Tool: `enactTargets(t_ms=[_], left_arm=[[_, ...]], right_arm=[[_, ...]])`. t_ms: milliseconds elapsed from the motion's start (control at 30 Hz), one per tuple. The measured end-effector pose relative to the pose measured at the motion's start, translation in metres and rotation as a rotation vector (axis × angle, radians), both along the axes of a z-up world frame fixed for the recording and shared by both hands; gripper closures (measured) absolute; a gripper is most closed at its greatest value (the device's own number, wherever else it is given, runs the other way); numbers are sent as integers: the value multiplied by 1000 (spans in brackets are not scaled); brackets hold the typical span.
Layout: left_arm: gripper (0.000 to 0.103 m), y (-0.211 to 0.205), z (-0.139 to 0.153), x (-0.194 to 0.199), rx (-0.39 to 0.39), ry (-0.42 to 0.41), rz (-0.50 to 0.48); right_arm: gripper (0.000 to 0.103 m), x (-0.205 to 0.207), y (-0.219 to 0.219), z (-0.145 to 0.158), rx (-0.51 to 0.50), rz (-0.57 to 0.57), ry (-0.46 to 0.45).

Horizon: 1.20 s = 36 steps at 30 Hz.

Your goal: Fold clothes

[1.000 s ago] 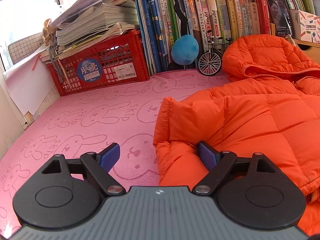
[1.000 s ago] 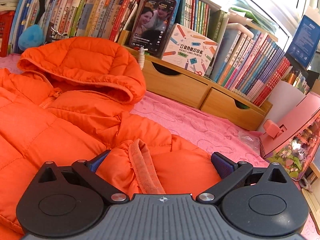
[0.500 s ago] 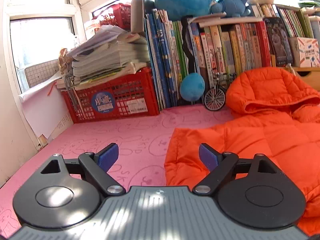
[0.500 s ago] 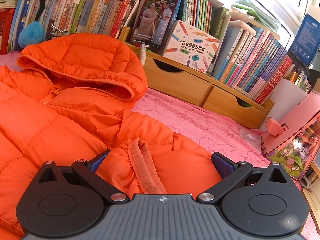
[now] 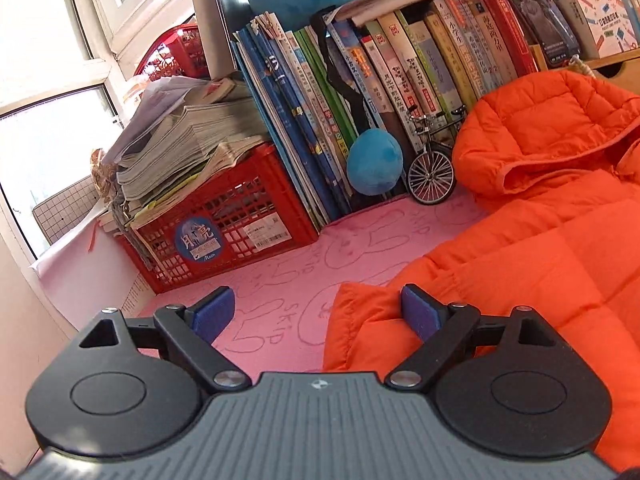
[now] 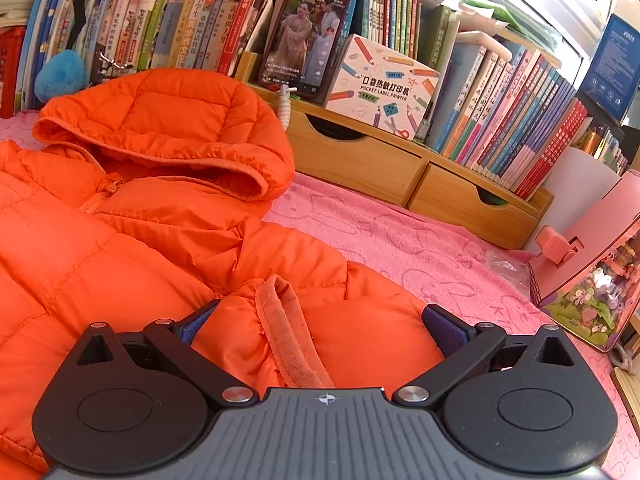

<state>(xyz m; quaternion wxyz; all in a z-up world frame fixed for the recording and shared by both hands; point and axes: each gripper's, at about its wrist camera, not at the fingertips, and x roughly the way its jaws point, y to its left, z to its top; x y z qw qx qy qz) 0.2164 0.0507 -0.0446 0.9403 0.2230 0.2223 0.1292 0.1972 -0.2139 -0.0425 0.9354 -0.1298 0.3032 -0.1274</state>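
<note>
An orange puffer jacket [image 5: 540, 260] lies on a pink rabbit-print mat [image 5: 288, 276], hood toward the books. My left gripper [image 5: 316, 314] is open and empty, held above the mat at the jacket's left sleeve end; its right finger overlaps the sleeve edge. In the right wrist view the jacket [image 6: 120, 232] fills the left side. My right gripper [image 6: 320, 322] is open, its jaws standing on either side of the right sleeve cuff [image 6: 288, 332], not closed on it.
A red crate [image 5: 224, 236] with stacked papers stands at the back left. A row of books [image 5: 360, 100], a blue plush ball [image 5: 374, 162] and a toy bicycle [image 5: 432, 168] line the back. Wooden drawers [image 6: 400, 168], a phone [image 6: 306, 36] and a pink dollhouse [image 6: 592, 264] stand right.
My left gripper has lifted and tilted up and to the left, away from the sleeve end. My right gripper has stayed over the cuff, open.
</note>
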Motion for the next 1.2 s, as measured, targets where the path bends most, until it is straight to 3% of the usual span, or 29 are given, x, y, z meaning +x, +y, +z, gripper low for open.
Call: enactTargets(t_ms=[133,267,367,500,633,700,900,1200], left_arm=[[9,-1,-7,9,21,65,5],[10,-4,-2,-2,44,27,21],[11,-6,14,-28,7,-39,23],[10,-29,42,-101,-61,-143,-163],[10,-72,47,-141,-107,-121,-384],[10,-97,38,-141,-84,-92,-430],[10,-121,5,-112,16,46,-357],[3,-57,-5,-97,-60,106,-238]], right_arm=[[0,1,-4,0,31,1,6],[0,2,-3,0,31,1,6],[0,2,-3,0,30,0,6],[0,2,-2,0,29,0,4],[0,1,-2,1,27,0,1],[0,1,-3,1,28,0,0],[0,1,-3,1,35,-1,-2],[0,1,-4,3,42,6,-2]])
